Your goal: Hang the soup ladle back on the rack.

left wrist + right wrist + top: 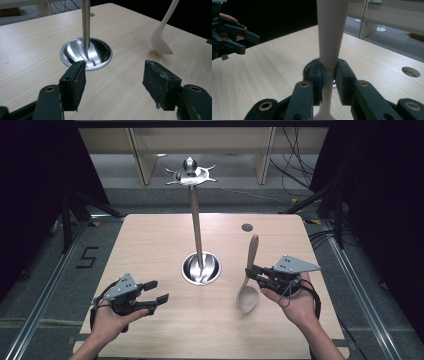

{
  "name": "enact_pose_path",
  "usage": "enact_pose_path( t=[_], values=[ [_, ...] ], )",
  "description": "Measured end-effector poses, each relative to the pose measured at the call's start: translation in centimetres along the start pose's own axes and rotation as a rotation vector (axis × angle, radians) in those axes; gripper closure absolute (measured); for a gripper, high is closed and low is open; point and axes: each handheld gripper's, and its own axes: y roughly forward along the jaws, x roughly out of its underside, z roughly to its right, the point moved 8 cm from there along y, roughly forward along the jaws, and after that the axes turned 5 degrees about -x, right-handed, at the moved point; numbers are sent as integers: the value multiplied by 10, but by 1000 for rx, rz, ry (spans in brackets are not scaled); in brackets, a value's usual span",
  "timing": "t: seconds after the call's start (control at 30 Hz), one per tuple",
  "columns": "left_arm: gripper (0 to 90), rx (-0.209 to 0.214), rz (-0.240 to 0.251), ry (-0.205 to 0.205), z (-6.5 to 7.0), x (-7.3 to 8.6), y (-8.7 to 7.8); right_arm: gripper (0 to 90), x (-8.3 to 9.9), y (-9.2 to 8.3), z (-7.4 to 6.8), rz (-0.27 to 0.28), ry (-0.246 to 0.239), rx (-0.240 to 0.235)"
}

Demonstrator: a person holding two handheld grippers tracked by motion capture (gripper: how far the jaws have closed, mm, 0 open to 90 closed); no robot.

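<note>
Pale wooden spoon (249,280), handle pointing to worktop's far edge, clamped by right gripper (251,271); left gripper (156,291) agape, empty.

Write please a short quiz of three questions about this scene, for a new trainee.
1. True or false: the right tool is shut on the wooden spoon.
2. The left tool is: A) open, holding nothing; B) shut on the spoon; C) gripping the metal stand.
3. Fill in: the round base of the metal stand sits on the ____.

Key: 1 true; 2 A; 3 table.
</note>
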Motion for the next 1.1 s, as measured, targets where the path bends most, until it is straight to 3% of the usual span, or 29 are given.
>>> enact_pose_path(
  t=[0.03,0.07,0.1,0.17,0.27,0.33,0.4,0.43,0.47,0.5,0.57,0.6,0.8,0.87,0.9,0.97,1.1],
  values=[
    [343,7,1,24,-1,-2,0,773,0,0,0,-2,-5,3],
    [344,7,8,7,1,-5,0,772,0,1,0,-5,-6,3],
    [344,10,17,7,2,-9,1,773,1,2,-3,-7,17,-4],
    [344,7,24,16,4,-16,2,773,1,4,-3,-2,0,-14],
    [345,20,48,19,8,-29,5,773,0,7,-6,-2,18,1],
    [346,14,57,31,9,-37,6,773,-1,8,-7,3,6,-5],
    [349,16,79,39,12,-46,9,773,-2,10,-9,6,28,-6],
    [353,20,97,39,14,-51,10,773,-3,9,-7,5,12,11],
    [356,20,108,44,16,-56,11,772,-3,10,-11,6,53,3],
    [357,30,124,48,18,-60,13,772,-4,11,-10,12,32,1],
    [359,19,134,68,20,-69,15,773,-5,12,-11,7,35,4],
    [359,36,131,52,25,-72,17,772,-6,13,-11,13,30,4],
    [366,68,148,84,40,-93,26,772,-11,18,-14,31,28,-1],
    [369,78,159,90,45,-101,29,772,-11,18,-15,20,36,19],
    [371,84,160,97,47,-105,31,772,-12,20,-18,28,49,1],
    [375,89,163,100,51,-111,33,772,-14,22,-15,38,7,22],
    [386,112,174,114,62,-124,38,772,-15,24,-22,25,43,2]
  ],
)
